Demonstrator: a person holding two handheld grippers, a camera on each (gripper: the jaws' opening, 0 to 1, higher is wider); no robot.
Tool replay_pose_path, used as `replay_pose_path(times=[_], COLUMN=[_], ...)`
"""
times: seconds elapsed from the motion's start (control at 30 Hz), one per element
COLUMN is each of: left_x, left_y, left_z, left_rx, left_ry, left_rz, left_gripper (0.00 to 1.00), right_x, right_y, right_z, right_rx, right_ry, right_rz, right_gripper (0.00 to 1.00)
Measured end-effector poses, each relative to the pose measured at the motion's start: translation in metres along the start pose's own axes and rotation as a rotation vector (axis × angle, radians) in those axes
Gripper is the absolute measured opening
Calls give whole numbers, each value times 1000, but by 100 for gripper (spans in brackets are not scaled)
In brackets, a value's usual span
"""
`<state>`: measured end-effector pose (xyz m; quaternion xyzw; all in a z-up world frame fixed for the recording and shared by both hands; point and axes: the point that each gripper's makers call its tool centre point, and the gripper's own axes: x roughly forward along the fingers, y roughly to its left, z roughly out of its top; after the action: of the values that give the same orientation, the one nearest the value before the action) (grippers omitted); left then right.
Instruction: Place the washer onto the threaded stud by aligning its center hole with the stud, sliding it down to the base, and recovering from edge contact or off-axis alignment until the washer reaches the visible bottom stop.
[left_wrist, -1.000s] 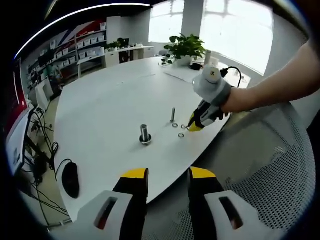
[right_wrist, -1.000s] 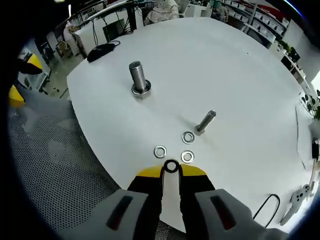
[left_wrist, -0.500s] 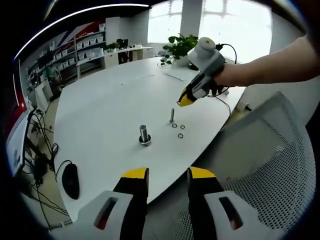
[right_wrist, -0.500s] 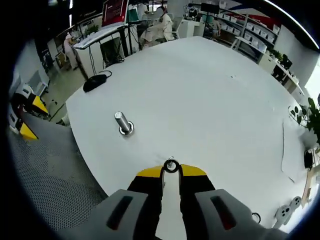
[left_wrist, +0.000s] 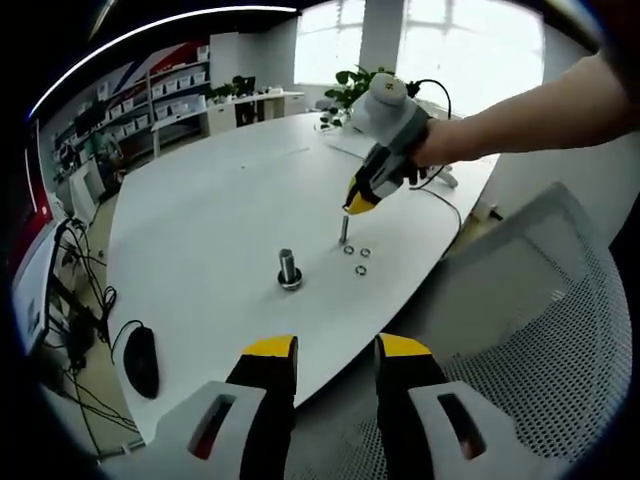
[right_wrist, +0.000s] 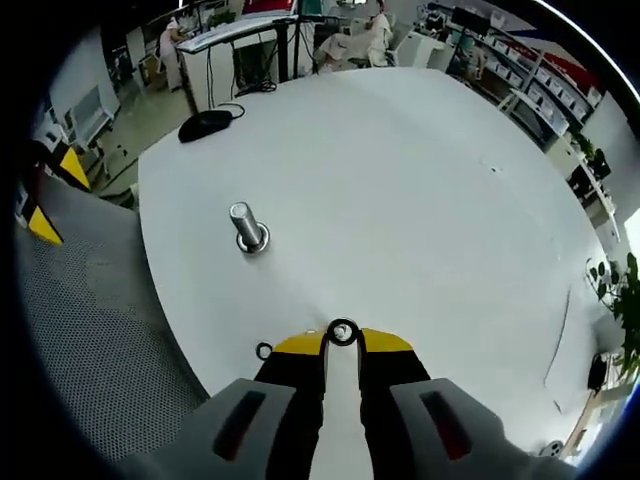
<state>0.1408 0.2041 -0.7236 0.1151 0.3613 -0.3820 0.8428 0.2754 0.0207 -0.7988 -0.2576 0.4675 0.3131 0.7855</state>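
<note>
A small steel washer (right_wrist: 343, 332) is pinched at the tips of my right gripper (right_wrist: 343, 340), which is shut on it. In the left gripper view, that right gripper (left_wrist: 360, 200) hangs in a person's hand just above the thin upright threaded stud (left_wrist: 344, 230). Three loose washers (left_wrist: 361, 269) lie on the white table (left_wrist: 220, 200) by the stud's foot. A thicker bolt (left_wrist: 289, 270) stands to their left, also seen as the bolt (right_wrist: 247, 228) in the right gripper view. One washer (right_wrist: 264, 351) lies left of my right jaws. My left gripper (left_wrist: 336, 350) is open, low, off the table's near edge.
A black mouse (left_wrist: 141, 360) lies near the table's left edge, with cables on the floor beside it. A mesh chair back (left_wrist: 520, 330) stands to the right of my left gripper. A potted plant (left_wrist: 352, 88) stands at the table's far end.
My right gripper has risen from the table by the loose washers, carrying one washer, and moved left and away until it is over the thin stud. The left gripper has stayed put.
</note>
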Motion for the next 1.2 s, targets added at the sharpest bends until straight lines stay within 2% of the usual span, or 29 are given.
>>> replay_pose_path(times=[0.33,0.43,0.63,1.2], left_x=[1,1,1,1], left_y=[0,0,0,2], left_z=[-2,-3,-4,-7], left_rx=[5,4,7,6], left_ry=[10,12,19,31], left_rz=[5,6,8,19], left_gripper=[29,29,29,29], right_x=[9,12,20,55], right_y=[-3,-2,2,0], right_z=[-2,-3,-8,-26], right_rx=[-36,-13,-30,9], right_ry=[32,41,62,135], right_rz=[3,18,32,64], right_gripper=[14,14,14,14])
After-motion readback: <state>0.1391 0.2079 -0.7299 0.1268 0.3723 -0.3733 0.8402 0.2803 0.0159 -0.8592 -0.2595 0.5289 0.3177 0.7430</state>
